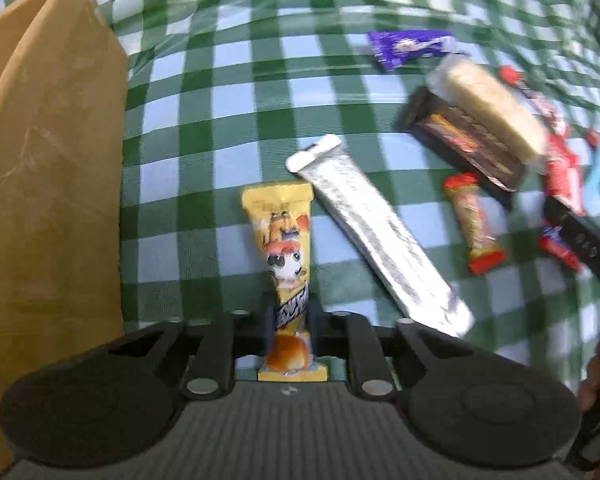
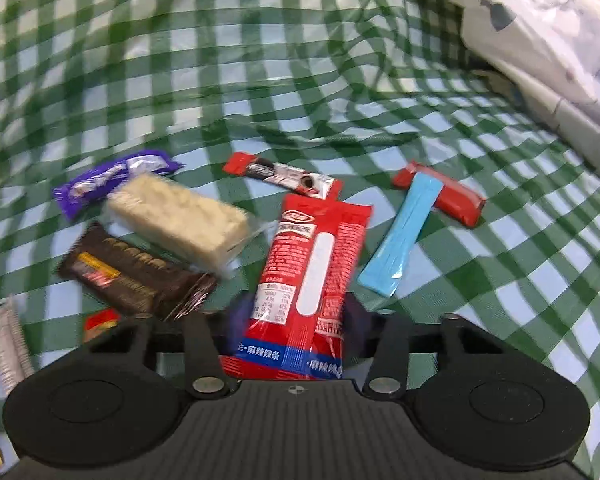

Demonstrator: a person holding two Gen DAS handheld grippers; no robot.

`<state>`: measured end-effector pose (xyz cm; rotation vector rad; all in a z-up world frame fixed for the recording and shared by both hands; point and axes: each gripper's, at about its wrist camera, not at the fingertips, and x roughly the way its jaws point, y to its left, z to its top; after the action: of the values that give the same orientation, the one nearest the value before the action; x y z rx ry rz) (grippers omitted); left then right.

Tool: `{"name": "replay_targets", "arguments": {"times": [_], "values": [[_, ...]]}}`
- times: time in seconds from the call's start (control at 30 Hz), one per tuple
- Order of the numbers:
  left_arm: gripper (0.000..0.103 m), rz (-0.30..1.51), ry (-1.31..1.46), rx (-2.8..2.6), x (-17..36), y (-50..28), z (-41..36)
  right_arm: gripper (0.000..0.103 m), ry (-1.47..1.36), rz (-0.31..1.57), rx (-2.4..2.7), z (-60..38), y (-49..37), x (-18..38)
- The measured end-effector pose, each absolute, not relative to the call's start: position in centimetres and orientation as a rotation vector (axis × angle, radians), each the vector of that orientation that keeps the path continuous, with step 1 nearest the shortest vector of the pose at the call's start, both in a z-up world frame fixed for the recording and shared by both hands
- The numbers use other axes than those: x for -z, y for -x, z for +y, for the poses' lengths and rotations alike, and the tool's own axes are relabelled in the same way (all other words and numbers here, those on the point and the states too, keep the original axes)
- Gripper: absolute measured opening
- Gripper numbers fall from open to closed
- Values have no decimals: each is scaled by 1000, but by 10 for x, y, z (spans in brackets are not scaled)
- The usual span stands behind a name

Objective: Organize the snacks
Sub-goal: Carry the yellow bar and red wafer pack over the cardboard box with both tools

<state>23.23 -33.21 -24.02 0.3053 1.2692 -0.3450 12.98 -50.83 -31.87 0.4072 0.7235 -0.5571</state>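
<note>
On the green checked cloth [image 2: 500, 300], snack packets [image 2: 180, 220] lie scattered.

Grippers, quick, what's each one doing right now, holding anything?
Left gripper: closed on the yellow snack packet.
Right gripper: closed on the red snack packet.

Looks like somebody's home, pretty casual setup. The surface [image 2: 520, 280] has a wrinkly green-and-white checkered cloth [image 2: 180, 60] thrown over it, a plain brown paper bag [image 1: 48, 184] stands at one side, and a rumpled pale fabric bundle [image 2: 540, 40] sits at the far edge.
</note>
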Motion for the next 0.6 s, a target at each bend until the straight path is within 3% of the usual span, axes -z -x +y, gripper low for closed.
{"name": "replay_targets", "arguments": {"times": [0.6], "values": [[14,1193,-45,456,114,-142,-218,41,-682,540,410,-448,-1,233]]}}
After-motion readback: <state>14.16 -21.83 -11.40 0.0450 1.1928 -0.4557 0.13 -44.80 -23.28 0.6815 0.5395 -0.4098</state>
